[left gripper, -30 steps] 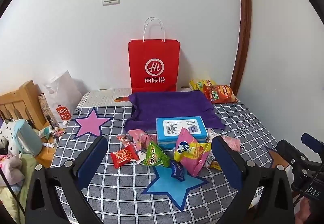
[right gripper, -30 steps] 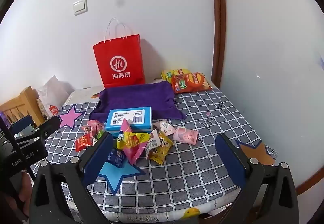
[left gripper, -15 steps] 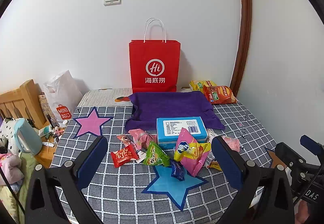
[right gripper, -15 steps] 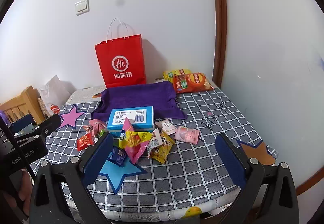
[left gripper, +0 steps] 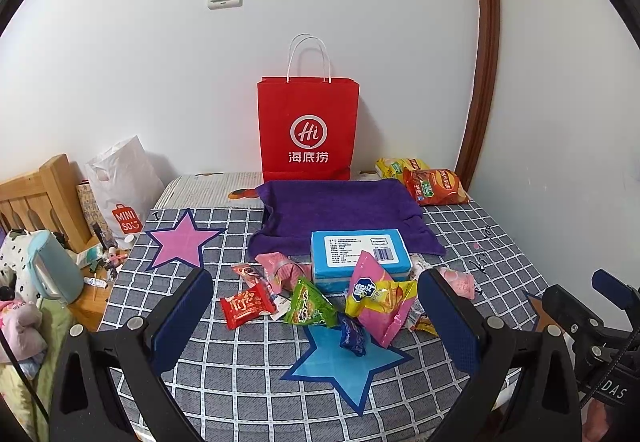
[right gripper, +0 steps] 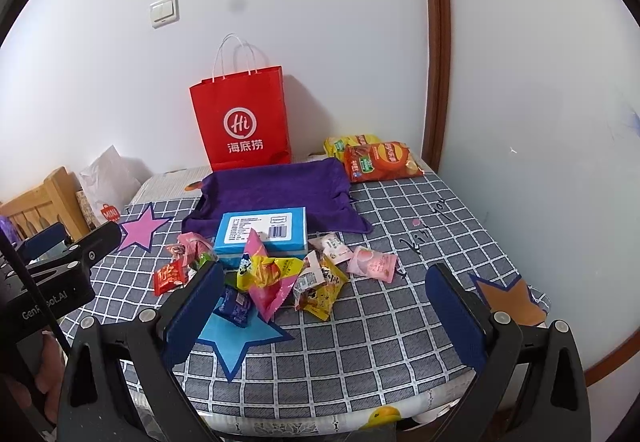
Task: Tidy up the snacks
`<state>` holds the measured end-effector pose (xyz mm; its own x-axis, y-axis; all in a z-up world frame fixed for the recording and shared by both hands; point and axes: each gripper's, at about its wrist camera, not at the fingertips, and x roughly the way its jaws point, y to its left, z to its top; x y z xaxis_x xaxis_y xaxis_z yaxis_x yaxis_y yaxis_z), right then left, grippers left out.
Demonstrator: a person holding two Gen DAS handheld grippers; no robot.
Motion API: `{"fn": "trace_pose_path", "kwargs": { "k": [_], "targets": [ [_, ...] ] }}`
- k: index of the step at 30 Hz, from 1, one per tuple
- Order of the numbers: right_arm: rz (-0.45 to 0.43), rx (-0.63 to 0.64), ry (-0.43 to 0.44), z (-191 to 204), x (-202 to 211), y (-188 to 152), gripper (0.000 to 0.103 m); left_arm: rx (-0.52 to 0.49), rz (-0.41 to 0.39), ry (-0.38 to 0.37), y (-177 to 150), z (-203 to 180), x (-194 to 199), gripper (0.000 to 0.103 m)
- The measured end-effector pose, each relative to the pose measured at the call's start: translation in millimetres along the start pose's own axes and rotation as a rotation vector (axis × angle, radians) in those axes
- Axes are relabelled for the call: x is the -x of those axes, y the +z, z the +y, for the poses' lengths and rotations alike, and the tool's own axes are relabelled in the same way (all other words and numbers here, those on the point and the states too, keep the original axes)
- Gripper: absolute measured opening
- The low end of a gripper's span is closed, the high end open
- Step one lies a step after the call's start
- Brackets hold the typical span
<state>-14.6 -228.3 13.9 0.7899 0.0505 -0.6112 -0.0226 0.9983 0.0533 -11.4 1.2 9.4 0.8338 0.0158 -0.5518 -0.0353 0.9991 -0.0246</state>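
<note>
Several small snack packets lie heaped mid-table: a red packet point(left gripper: 247, 305), a green one point(left gripper: 307, 305), a pink-and-yellow bag point(left gripper: 378, 296) and a dark blue packet point(left gripper: 353, 335) on a blue star. A blue box point(left gripper: 360, 258) sits behind them at the edge of a purple cloth point(left gripper: 340, 212). A red paper bag point(left gripper: 308, 132) stands upright against the wall. My left gripper point(left gripper: 316, 316) is open, hovering short of the heap. My right gripper point(right gripper: 320, 312) is open too, near the table's front edge, with a yellow packet point(right gripper: 322, 292) and a pink packet point(right gripper: 372, 264) ahead of it.
Two crisp bags point(left gripper: 434, 184) lie at the back right corner. A pink star point(left gripper: 180, 244) marks the table's left side, an orange star point(right gripper: 510, 296) its right edge. A wooden headboard point(left gripper: 36, 198), white shopping bag point(left gripper: 120, 186) and kettle point(left gripper: 50, 270) crowd the left.
Both grippers have risen and tilted slightly; the scene sits a little lower in each view. No snack has moved.
</note>
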Motion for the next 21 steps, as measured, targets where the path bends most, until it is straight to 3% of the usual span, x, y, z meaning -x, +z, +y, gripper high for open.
{"fn": "trace_pose_path", "kwargs": {
  "k": [21],
  "targets": [
    [-0.006,0.008,0.001,3.7,1.0,-2.2,0.1,0.004,0.004,-0.002,-1.6,2.4,-1.6,0.102]
  ]
}}
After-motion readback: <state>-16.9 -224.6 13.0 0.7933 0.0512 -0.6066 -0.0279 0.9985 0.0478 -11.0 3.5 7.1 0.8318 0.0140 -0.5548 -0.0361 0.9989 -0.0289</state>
